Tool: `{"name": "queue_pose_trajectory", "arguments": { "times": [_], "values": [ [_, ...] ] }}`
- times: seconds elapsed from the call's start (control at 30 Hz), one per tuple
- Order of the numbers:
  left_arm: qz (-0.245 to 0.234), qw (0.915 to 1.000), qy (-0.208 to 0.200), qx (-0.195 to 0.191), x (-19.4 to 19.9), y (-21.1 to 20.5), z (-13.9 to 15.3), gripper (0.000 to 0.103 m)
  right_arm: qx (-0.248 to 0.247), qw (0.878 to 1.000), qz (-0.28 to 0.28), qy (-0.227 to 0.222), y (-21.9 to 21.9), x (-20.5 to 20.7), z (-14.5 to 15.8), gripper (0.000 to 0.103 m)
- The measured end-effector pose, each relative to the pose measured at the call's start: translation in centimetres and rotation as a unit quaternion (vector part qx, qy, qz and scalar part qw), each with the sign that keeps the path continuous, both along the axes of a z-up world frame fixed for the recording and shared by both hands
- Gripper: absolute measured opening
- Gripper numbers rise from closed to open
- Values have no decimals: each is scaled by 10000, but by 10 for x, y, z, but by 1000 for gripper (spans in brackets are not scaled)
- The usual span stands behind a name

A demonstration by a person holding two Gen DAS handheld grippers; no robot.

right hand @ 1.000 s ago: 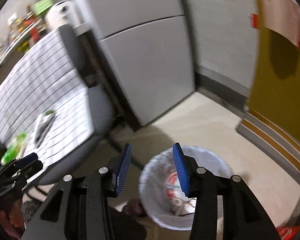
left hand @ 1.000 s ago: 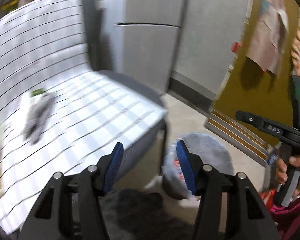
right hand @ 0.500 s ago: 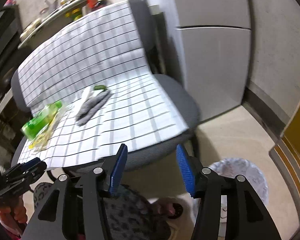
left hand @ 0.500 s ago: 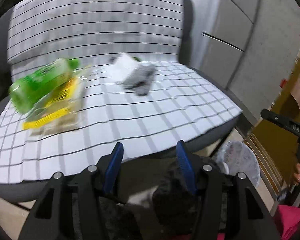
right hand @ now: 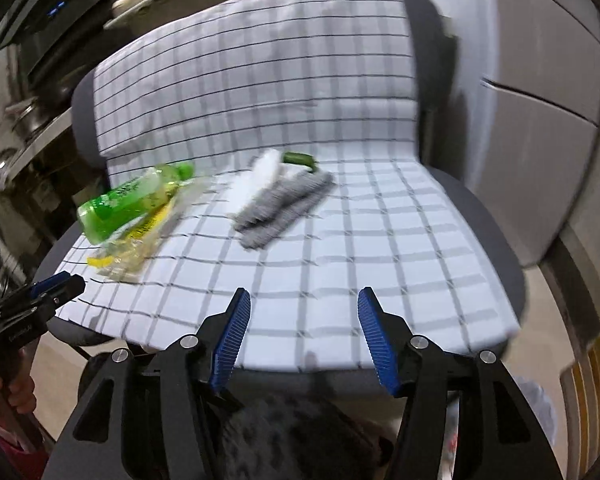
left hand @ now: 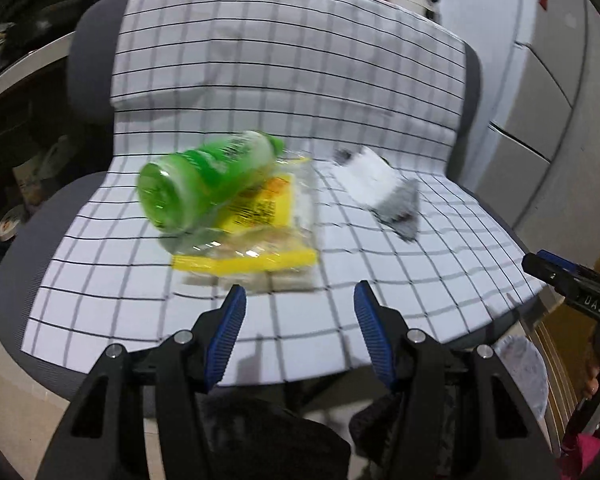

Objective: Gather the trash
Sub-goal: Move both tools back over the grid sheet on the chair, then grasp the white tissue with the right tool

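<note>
A green plastic bottle (left hand: 204, 178) (right hand: 130, 200) lies on a clear wrapper with a yellow label (left hand: 260, 240) (right hand: 136, 240) on the chair's checked cloth. Right of them lies a white and grey crumpled piece (left hand: 380, 188) (right hand: 276, 200), with a small green bit (right hand: 298, 159) behind it. My left gripper (left hand: 298, 312) hovers open over the seat's front, just short of the wrapper, nothing between its fingers. My right gripper (right hand: 302, 316) is over the seat's front edge, its jaws opening and empty. Each gripper shows at the edge of the other's view.
The chair (left hand: 48, 216) has a grey frame under the white checked cloth (right hand: 340, 240). A bin lined with a white bag (left hand: 524, 364) stands on the floor at the right. Grey cabinets (right hand: 540, 152) stand behind on the right, cluttered shelves (left hand: 12, 80) on the left.
Both views have swung left from the bin and cabinets onto the chair seat, and the trash on it now lies closer. The right gripper's jaws stand wider than before.
</note>
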State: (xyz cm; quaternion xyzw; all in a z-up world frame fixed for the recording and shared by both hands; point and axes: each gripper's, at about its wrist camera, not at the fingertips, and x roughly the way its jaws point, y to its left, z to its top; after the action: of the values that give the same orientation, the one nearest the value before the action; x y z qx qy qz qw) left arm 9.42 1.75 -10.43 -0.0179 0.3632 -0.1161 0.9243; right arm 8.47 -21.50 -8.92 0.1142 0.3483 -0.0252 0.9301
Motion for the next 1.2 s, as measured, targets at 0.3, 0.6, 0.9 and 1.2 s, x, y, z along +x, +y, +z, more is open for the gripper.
{"name": "queue_pose_trajectory", "arguments": {
  "times": [0.3,0.6,0.9,1.2],
  "values": [
    [340,9994,-8,-45,46,11,5,55,-241,9978,589,-189,24,80,7,56],
    [458,9990,10,-3,86,18,4,55,-140,9966,783,206,21,190,-16,49],
    [563,9984,9,-51,93,33,1,55,-345,9941,703,747,16,257,-51,34],
    [496,9984,-249,-112,71,33,17,61,-340,9932,1109,-118,22,195,1,3]
  ]
}}
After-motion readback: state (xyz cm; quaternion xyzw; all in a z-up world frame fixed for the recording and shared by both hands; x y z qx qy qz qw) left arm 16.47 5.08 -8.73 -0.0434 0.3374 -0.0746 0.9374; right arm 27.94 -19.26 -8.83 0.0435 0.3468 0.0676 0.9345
